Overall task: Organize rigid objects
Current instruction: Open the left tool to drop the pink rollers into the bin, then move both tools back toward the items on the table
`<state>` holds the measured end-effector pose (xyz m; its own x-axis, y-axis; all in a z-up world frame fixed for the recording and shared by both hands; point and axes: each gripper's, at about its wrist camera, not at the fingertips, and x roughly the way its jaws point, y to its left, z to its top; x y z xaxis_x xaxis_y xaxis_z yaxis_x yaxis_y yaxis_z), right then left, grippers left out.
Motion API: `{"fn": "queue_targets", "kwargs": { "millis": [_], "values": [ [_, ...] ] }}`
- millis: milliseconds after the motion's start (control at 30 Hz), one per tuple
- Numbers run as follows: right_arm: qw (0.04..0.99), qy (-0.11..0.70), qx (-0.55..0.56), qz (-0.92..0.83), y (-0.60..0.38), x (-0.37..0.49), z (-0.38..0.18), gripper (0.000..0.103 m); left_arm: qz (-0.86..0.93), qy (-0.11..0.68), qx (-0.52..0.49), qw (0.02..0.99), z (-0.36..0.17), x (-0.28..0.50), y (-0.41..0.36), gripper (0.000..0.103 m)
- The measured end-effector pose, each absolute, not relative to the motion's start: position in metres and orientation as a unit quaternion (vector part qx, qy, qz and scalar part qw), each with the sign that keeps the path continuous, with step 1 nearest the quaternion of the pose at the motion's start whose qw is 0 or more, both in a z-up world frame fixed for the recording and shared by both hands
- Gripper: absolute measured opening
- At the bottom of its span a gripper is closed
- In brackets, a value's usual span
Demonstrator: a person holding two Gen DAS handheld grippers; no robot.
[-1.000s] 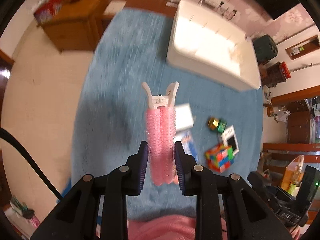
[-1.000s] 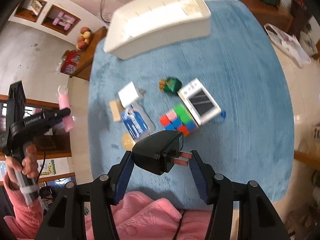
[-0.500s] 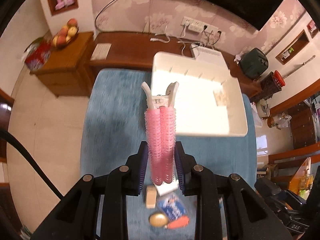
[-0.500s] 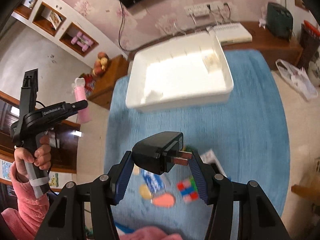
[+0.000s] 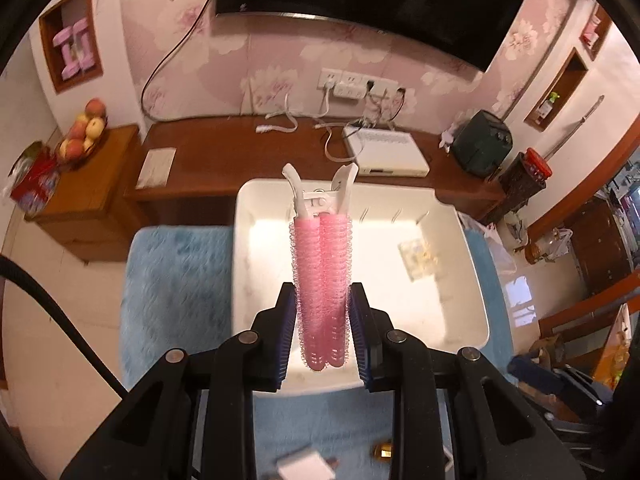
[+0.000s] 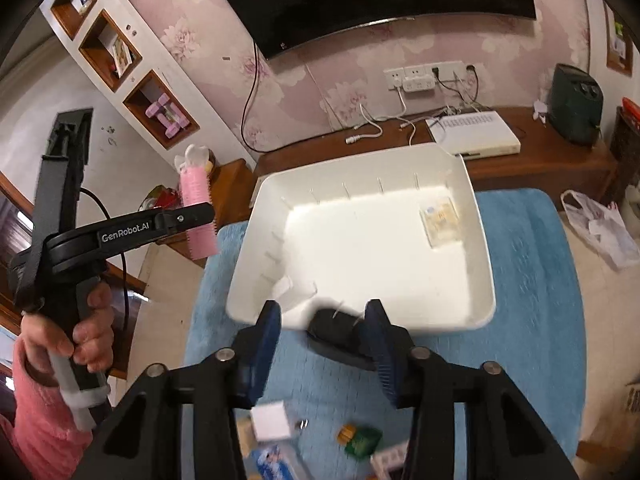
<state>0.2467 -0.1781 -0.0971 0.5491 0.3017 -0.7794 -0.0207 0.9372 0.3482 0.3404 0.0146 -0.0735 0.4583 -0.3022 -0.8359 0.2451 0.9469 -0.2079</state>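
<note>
Bin on rug, left tongs clamp curler, right tongs closing around loose charger

Black charger between right jaws

The left gripper is clamping a pink hair-roller clip that is pointing toward 12 o'clock. At 9 o'clock in the right wrist view, a hand in a pink sleeve is gripping that gripper's handle. The right gripper is pointing downward; its jaws have just been closing, and a blurred black charger is sitting between them, clear of the 9 o'clock pad.
</note>
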Motion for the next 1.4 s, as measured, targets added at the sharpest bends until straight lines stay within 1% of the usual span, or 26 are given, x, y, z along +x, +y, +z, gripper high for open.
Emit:
{"fn": "queue_targets", "kwargs": {
  "millis": [133,300,600,633,667,733,867,1000,1067,1167,1333,1400],
  "values": [
    [0.877,0.452,0.138,0.086,-0.176,0.264,-0.113,0.044,-0.17,0.472,-0.013,0.865,-0.081,0.343,0.002,0.028],
    [0.875,0.449,0.16,0.086,-0.183,0.27,-0.123,0.044,-0.165,0.466,0.014,0.869,-0.089,0.345,-0.008,0.029],
    [0.889,0.417,0.172,0.077,-0.204,0.257,-0.109,0.044,-0.157,0.472,0.028,0.867,-0.09,0.344,-0.021,0.031],
    [0.891,0.414,0.171,0.075,-0.206,0.254,-0.107,0.044,-0.157,0.473,0.028,0.866,-0.089,0.342,-0.022,0.035],
    [0.892,0.411,0.171,0.074,-0.207,0.253,-0.104,0.044,-0.158,0.473,0.028,0.866,-0.087,0.341,-0.024,0.041],
    [0.895,0.405,0.173,0.071,-0.209,0.247,-0.099,0.044,-0.16,0.467,0.03,0.869,-0.081,0.338,-0.025,0.046],
    [0.899,0.394,0.178,0.075,-0.211,0.238,-0.088,0.045,-0.165,0.454,0.036,0.875,-0.067,0.327,-0.028,0.049],
    [0.906,0.38,0.172,0.074,-0.21,0.225,-0.073,0.05,-0.167,0.44,0.033,0.882,-0.048,0.313,-0.026,0.053],
    [0.91,0.372,0.169,0.074,-0.209,0.218,-0.065,0.052,-0.165,0.43,0.033,0.887,-0.04,0.305,-0.024,0.056],
    [0.915,0.36,0.165,0.075,-0.207,0.204,-0.052,0.055,-0.165,0.419,0.033,0.892,-0.027,0.291,-0.019,0.057],
    [0.929,0.329,0.152,0.076,-0.203,0.176,-0.029,0.067,-0.162,0.396,0.025,0.904,-0.002,0.263,-0.007,0.058],
    [0.934,0.315,0.148,0.077,-0.201,0.163,-0.02,0.071,-0.161,0.386,0.023,0.908,0.006,0.252,-0.002,0.063]
  ]
}}
